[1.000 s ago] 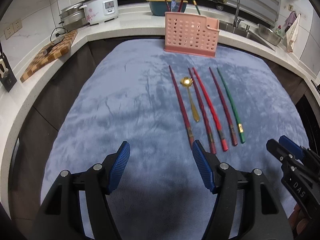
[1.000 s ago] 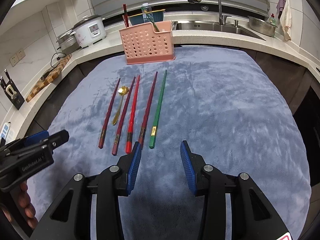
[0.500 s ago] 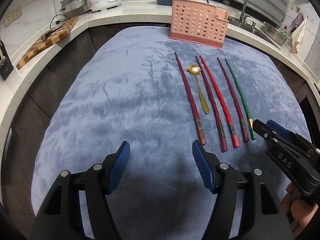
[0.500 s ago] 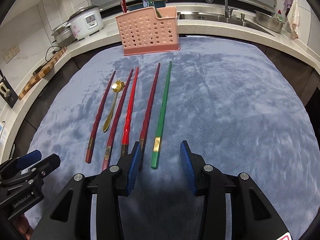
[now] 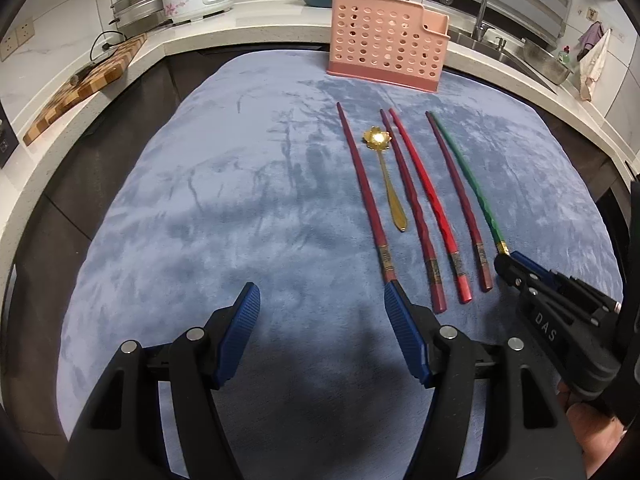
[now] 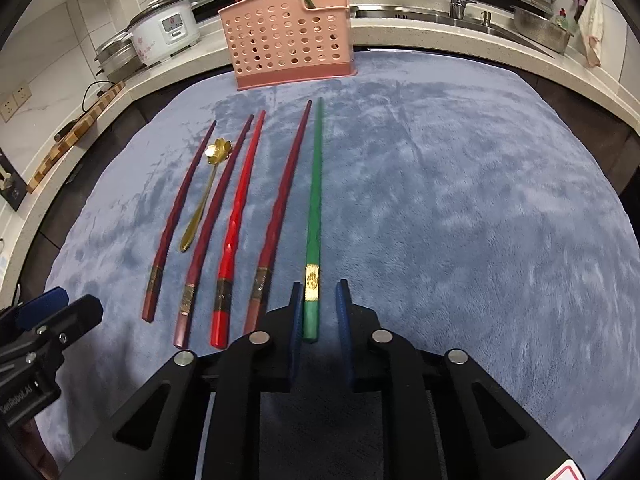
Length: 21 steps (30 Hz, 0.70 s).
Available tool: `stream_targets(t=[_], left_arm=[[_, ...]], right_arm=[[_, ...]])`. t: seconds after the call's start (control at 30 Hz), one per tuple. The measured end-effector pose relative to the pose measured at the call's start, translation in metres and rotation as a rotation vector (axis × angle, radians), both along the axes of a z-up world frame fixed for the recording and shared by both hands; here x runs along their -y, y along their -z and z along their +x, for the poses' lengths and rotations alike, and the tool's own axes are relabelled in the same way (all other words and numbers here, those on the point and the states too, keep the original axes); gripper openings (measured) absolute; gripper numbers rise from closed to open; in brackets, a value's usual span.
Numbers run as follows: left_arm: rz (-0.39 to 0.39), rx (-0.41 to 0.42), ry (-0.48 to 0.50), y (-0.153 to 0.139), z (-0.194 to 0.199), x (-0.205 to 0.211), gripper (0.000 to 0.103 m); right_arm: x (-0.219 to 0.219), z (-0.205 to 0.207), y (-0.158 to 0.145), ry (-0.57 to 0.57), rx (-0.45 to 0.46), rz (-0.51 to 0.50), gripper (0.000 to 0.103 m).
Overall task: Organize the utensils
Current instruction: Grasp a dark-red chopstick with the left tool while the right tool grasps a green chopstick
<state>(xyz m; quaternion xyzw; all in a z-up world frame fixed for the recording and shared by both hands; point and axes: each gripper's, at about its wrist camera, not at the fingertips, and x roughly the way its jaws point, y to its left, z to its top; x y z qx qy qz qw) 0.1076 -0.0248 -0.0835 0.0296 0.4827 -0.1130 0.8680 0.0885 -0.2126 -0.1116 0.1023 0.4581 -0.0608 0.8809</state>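
Hovering over the blue-grey cloth [image 5: 200, 208] on the desk, the left hand-held gripper [image 5: 320, 312] is spread wide with nothing between its blue pads; its right fingertip sits just at the butt end of the leftmost dark red chopstick [image 5: 362, 184]. Going right along the row on the cloth: gold spoon [image 5: 386, 176], second dark red chopstick [image 5: 412, 216], bright red chopstick [image 5: 428, 200], third dark red chopstick [image 5: 460, 204], green chopstick [image 6: 314, 216]. The right hand-held gripper [image 6: 318, 308] has just been closing and its jaws stand narrow around the butt end of the green chopstick, below its gold band; pad contact can't be confirmed. Pink perforated utensil holder [image 5: 384, 44] stands at the cloth's far edge. Readable text: "DAS" on the right unit's side in the left view; partial "GenRobot.AI" on the left unit in the right view.
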Motion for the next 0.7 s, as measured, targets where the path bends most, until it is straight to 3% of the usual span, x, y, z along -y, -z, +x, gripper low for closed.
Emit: stream_targets(t=[0.43,0.6,0.67,0.7], left_arm=[[-0.046,-0.046,0.008,0.024,0.021,0.021,0.060],[-0.012,-0.023,0.016,0.030,0.023,0.025,0.049],[-0.005,-0.016,0.019,0.030,0.022,0.025,0.040],[0.000,-0.012,0.022,0.030,0.022,0.025,0.031]], right_arm=[[0.003,-0.009,0.003,-0.002,0.001,0.005,0.008],[0.003,-0.010,0.003,-0.002,0.001,0.006,0.008],[0.003,-0.009,0.003,-0.001,0.001,0.006,0.008],[0.003,-0.009,0.003,-0.001,0.002,0.007,0.008]])
